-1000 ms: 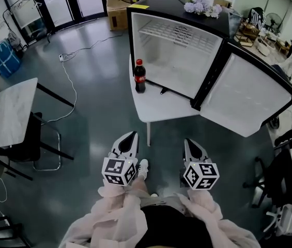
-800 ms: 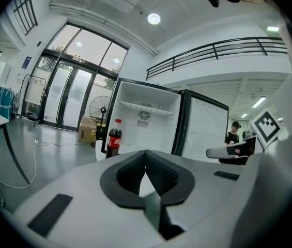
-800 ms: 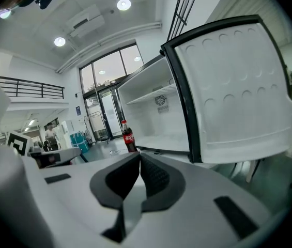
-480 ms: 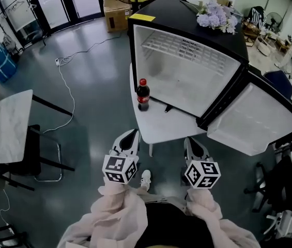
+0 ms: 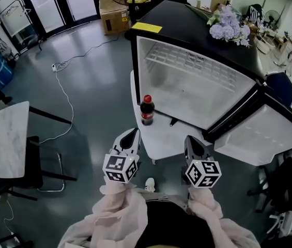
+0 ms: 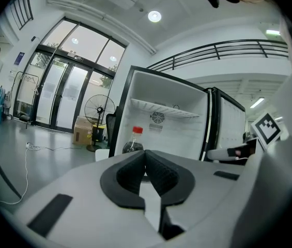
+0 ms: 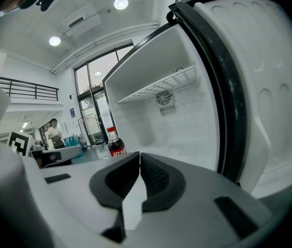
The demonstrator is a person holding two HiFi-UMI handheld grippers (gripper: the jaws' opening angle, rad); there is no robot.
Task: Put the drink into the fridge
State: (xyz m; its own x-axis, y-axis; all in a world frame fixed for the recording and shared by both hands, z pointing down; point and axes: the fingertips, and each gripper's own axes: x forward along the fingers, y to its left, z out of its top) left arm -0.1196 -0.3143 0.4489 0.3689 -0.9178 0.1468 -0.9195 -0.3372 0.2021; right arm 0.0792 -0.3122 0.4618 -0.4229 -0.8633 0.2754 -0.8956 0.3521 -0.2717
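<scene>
Head view shows the drink (image 5: 147,110), a dark bottle with a red cap, standing straight up near the left edge of the small white table (image 5: 166,141). It is just outside the open fridge (image 5: 187,30), by the fridge's left front corner. The fridge door (image 5: 262,138) swings out to the right, and the inside looks bare.

The 2 grippers hang side by side above the near edge of the table. The left gripper (image 5: 130,137) is nearer to the bottle, which is ahead of it and a little to the right. The right gripper (image 5: 191,141) has the bottle ahead and well off to its left.

In the left gripper view the bottle (image 6: 134,141) pokes up just past the jaw tips, almost straight ahead. The left gripper (image 6: 146,156) has its jaws pressed together with nothing between them. In the right gripper view the bottle (image 7: 116,142) sits left of the jaw line. The right gripper (image 7: 139,159) is pressed together and empty too.

I think the left one is best placed to grab. It must spread its jaws first, then come at the tall bottle from the side.
</scene>
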